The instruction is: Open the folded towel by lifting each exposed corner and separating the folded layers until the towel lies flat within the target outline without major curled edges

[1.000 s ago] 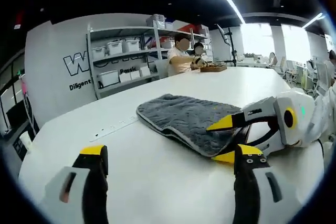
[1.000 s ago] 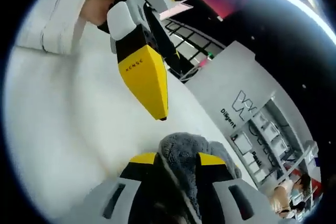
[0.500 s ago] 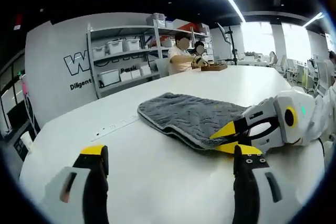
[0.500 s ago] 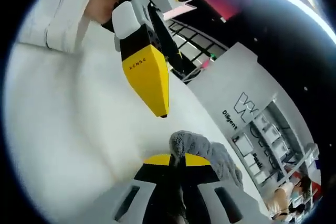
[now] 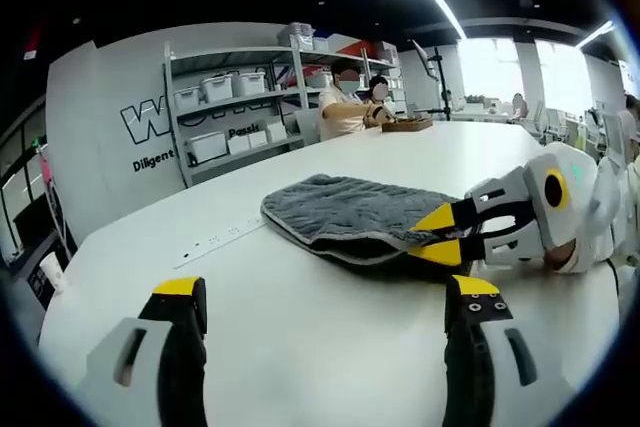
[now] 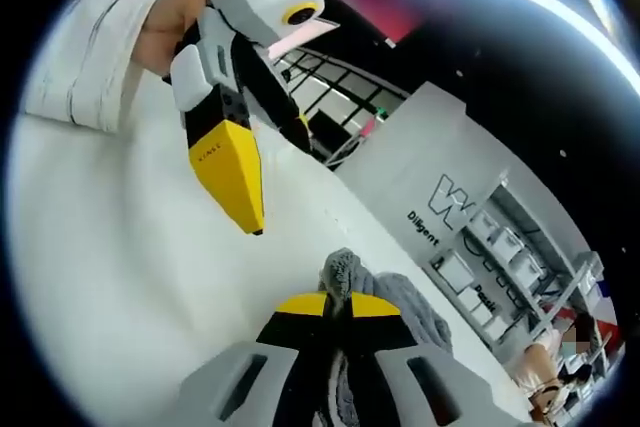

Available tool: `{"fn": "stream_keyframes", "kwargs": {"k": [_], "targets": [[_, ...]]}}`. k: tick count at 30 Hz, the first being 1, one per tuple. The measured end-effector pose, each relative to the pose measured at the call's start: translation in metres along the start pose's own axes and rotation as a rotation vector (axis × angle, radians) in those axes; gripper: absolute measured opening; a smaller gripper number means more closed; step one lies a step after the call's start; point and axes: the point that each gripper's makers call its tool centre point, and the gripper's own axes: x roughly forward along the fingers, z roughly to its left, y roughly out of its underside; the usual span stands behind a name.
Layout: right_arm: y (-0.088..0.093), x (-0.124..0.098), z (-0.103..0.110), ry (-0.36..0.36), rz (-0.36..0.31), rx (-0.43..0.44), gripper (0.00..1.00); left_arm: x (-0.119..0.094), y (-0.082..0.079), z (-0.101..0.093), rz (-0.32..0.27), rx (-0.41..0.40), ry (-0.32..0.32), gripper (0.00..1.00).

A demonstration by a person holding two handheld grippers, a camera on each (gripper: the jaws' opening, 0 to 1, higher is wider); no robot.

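the grey towel [image 5: 350, 215] lay folded mid-frame on the white table [image 5: 300, 347] — the right gripper [image 5: 447, 234] pinched tight on its near right corner. the left gripper [image 5: 325, 297], lower frame, stood wide apart — holding nothing.

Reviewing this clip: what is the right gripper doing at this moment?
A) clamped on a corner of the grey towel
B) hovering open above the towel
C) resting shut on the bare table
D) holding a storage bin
A: the right gripper has its yellow tips pinched together on a corner of the grey towel.
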Motion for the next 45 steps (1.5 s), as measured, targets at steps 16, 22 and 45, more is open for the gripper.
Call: {"fn": "stream_keyframes", "kwargs": {"k": [16,22,45], "targets": [[0.011,-0.005,-0.031,0.087,0.015,0.085,0.0,0.001,0.002,-0.001,0.009,0.005,0.002,0.98],[0.019,-0.01,-0.048,0.135,0.028,0.12,0.0,0.001,0.002,-0.001,0.012,0.007,0.004,0.98],[0.047,-0.032,-0.098,0.275,0.082,0.2,0.0,0.003,0.004,-0.006,0.027,0.016,0.013,0.98]]}}
